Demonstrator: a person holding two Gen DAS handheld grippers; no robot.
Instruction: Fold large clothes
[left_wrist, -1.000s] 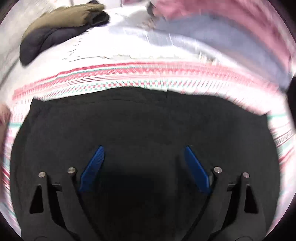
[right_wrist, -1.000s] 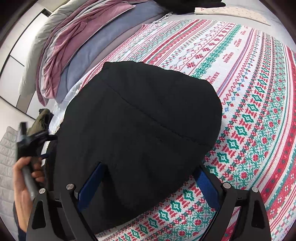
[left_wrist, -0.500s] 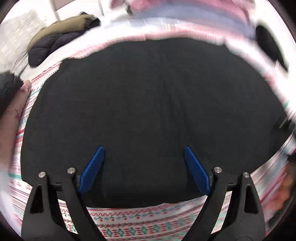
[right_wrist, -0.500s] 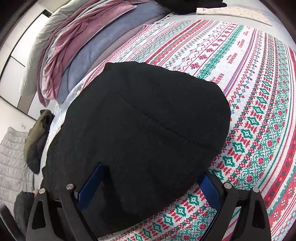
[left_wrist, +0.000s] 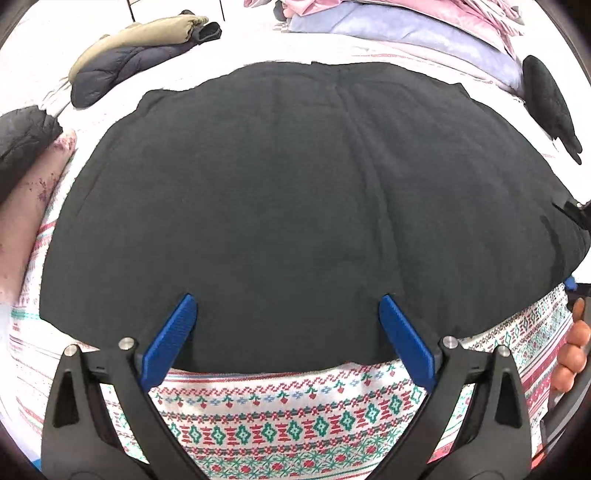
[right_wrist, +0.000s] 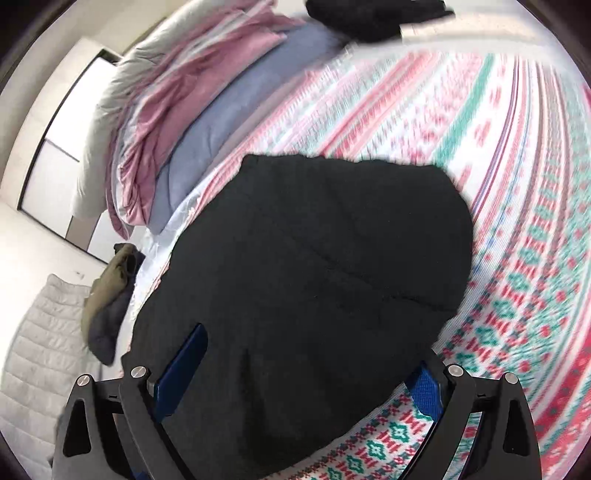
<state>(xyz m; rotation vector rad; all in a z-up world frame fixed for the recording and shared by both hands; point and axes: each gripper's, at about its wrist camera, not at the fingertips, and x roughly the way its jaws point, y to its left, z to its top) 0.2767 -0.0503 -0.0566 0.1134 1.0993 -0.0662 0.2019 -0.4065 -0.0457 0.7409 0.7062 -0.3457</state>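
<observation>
black garment flat on patterned bedspread. left tongs opening over near hem, nothing gripped. right tongs spread, empty, at right edge. pinch both corners evenly before folding.

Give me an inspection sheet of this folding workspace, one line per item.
Surface: patterned bedspread, red, green and white.
Job's things: black garment spread flat on it.
Clutter: olive and navy jacket; another dark garment; pink and blue bedding piled at the edge.
Grippers: left gripper opening, blue fingers apart over the garment's near edge, pinching nothing; right gripper open over the garment.
Cables: nothing seen.
Surroundings: white quilted cover; pale wall panels.
</observation>
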